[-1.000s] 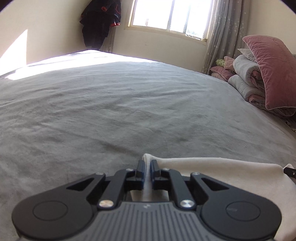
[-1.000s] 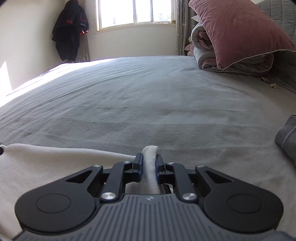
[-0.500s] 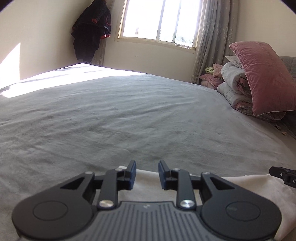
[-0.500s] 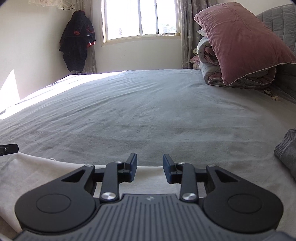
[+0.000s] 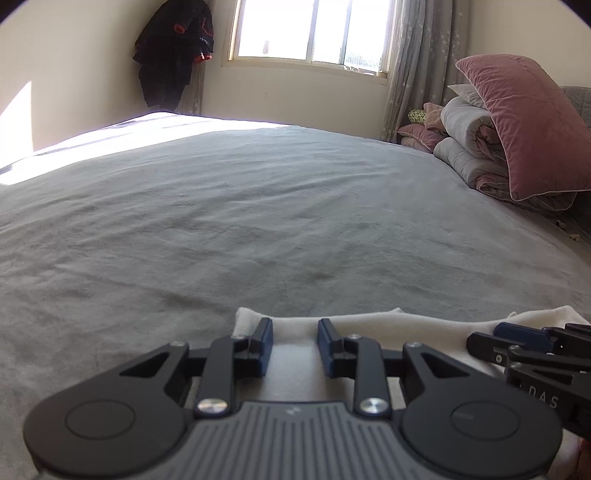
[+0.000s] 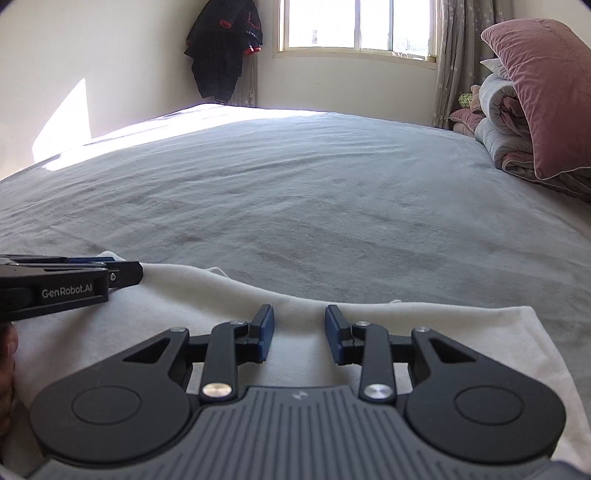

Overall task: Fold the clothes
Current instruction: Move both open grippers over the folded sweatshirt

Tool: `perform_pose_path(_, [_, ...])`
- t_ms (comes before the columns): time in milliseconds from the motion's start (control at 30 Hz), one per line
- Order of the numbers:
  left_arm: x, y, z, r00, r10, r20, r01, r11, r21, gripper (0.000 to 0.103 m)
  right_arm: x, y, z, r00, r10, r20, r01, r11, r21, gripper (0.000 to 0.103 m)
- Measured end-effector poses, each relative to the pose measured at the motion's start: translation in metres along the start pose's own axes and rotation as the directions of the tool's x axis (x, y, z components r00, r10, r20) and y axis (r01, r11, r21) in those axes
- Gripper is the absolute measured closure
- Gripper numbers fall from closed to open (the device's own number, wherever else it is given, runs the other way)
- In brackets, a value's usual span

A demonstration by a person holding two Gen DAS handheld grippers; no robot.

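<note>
On the grey bed [image 6: 332, 192], the cream garment [image 6: 184, 306] lies lengthwise left-right.

A wide bed [image 5: 258, 206] under a grey, lightly wrinkled cover fills most of the room. Cream walls [image 6: 110, 55] meet in a corner where a dark coat [image 5: 173, 51] hangs. Beside it a bright window [image 5: 310, 29] with a grey curtain [image 5: 421, 55] throws sunlight across the far edge. At the right, a pink pillow [image 5: 528, 122] leans on folded quilts [image 5: 469, 147].
</note>
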State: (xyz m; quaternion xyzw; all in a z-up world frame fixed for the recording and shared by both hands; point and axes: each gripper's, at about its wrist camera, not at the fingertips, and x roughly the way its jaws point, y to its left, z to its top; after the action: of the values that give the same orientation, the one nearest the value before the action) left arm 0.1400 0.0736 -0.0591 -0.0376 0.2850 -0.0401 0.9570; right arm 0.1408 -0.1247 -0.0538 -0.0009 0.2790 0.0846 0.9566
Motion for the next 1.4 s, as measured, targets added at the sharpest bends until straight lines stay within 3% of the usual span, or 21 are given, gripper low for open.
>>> perform_pose_path(200, [-0.007,0.012,0.000,1.000,-0.026,-0.014,0.027,0.997,0.067,0.074,-0.007,-0.039,-0.004,0.999,-0.043,-0.010,0.043,0.997,0.058,0.075])
perform_pose_path(400, [-0.028,0.015,0.004,0.997,-0.063,-0.033,0.064,0.997,0.035,0.075,-0.035,-0.088,-0.009,0.994,-0.101,-0.028,0.105,0.976,0.188,0.072])
perform_pose_path(667, [-0.067,0.012,-0.003,0.994,-0.099,-0.049,0.099,0.995,0.001,0.074,-0.080,-0.061,-0.023,0.997,-0.073,0.012,0.071,0.991,0.109,0.069])
perform_pose_path(867, [-0.082,0.021,-0.024,0.993,-0.046,-0.109,0.050,0.998,0.030,0.072,-0.090,-0.065,-0.041,0.994,-0.102,-0.039,0.105,0.992,0.067,0.070])
perform_pose_path(1033, [-0.097,0.047,-0.022,0.983,-0.075,-0.169,0.053,0.990,-0.134,0.055,-0.103,-0.057,-0.035,0.995,-0.095,-0.012,0.095,0.994,0.062,0.068])
perform_pose_path(1267, [-0.083,0.062,-0.025,0.959,-0.167,-0.229,0.079,0.933,-0.351,0.050,-0.105,-0.034,-0.031,0.999,-0.044,0.009,0.043,0.998,0.042,0.068])
perform_pose_path(1400, [-0.070,0.061,-0.026,0.955,-0.183,-0.232,0.082,0.919,-0.387,0.050,-0.101,-0.024,-0.027,1.000,-0.020,0.015,0.019,0.999,0.047,0.068])
